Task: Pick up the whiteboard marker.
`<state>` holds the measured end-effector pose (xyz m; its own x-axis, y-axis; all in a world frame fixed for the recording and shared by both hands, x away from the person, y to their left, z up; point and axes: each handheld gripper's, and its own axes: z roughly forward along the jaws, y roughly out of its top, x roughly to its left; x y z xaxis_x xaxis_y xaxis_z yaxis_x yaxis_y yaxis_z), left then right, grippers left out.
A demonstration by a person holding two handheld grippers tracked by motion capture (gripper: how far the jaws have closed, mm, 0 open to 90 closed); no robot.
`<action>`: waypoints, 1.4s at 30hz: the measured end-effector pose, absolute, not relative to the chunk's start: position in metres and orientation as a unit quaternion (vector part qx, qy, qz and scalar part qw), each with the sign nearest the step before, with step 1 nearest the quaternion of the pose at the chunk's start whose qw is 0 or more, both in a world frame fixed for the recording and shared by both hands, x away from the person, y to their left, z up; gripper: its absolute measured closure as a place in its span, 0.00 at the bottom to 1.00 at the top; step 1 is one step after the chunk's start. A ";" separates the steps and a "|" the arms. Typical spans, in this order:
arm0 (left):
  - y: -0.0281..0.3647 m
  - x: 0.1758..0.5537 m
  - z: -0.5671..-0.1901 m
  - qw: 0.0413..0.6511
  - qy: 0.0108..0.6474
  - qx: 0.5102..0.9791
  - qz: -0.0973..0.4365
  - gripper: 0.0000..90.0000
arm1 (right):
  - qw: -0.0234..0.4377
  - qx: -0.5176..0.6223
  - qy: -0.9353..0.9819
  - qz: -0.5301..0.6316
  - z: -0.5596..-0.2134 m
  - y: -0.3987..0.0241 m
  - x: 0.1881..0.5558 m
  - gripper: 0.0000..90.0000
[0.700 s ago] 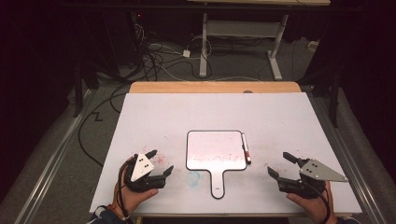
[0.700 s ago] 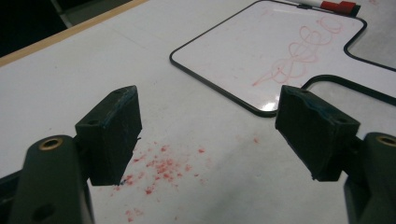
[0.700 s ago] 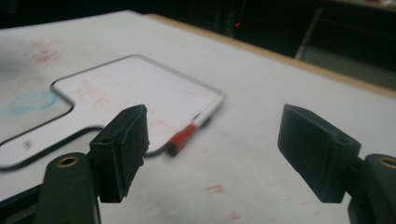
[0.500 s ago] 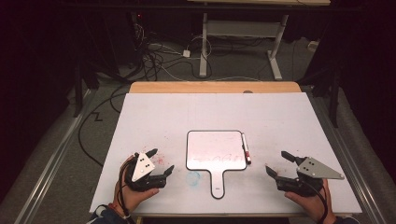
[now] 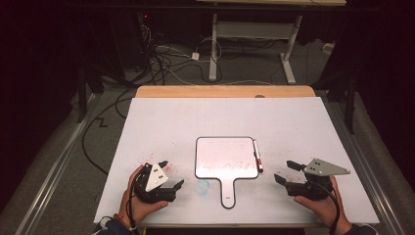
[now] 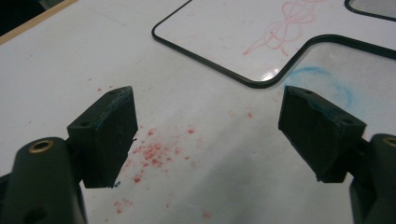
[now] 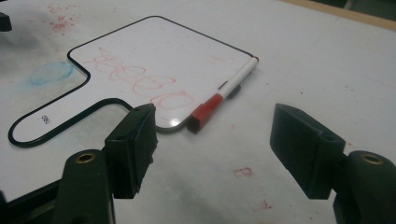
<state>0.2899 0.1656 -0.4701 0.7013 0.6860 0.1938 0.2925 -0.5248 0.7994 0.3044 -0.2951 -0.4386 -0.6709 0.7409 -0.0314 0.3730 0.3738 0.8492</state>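
Note:
A paddle-shaped whiteboard [image 5: 226,156] with a black rim lies flat at the table's near middle, with red scribbles on it [image 7: 154,60]. A white marker with a red cap [image 5: 257,155] lies along the board's right edge, cap toward me [image 7: 229,88]. My left gripper [image 5: 172,173] rests low on the table to the left of the board's handle, open and empty [image 6: 210,126]. My right gripper [image 5: 283,171] sits to the right of the board, open with nothing between its jaws [image 7: 215,136], and the marker's cap is just ahead of it.
The white tabletop [image 5: 303,122] carries a blue smudge [image 5: 202,186] beside the board's handle and red specks [image 6: 149,151] under my left gripper. A wooden strip [image 5: 225,91] edges the far side. Cables [image 5: 166,58] and desk legs stand on the floor beyond.
My right gripper has edged slightly left toward the board. The left gripper, board and marker stay where they were.

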 end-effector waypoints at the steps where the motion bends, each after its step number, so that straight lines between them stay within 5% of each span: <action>1: 0.165 0.290 -0.470 0.390 0.293 0.836 0.252 0.21 | 0.211 0.348 0.801 0.439 -0.438 -0.294 0.307 0.36; 23: 0.163 0.291 -0.476 0.374 0.283 0.848 0.245 0.21 | 0.069 0.443 0.826 0.342 -0.457 -0.244 0.439 0.51; 35: 0.160 0.290 -0.477 0.373 0.286 0.851 0.233 0.21 | 0.064 0.441 0.830 0.337 -0.461 -0.234 0.445 0.89; 42: 0.158 0.291 -0.478 0.372 0.288 0.853 0.226 0.21 | 0.070 0.425 0.837 0.336 -0.457 -0.233 0.442 0.90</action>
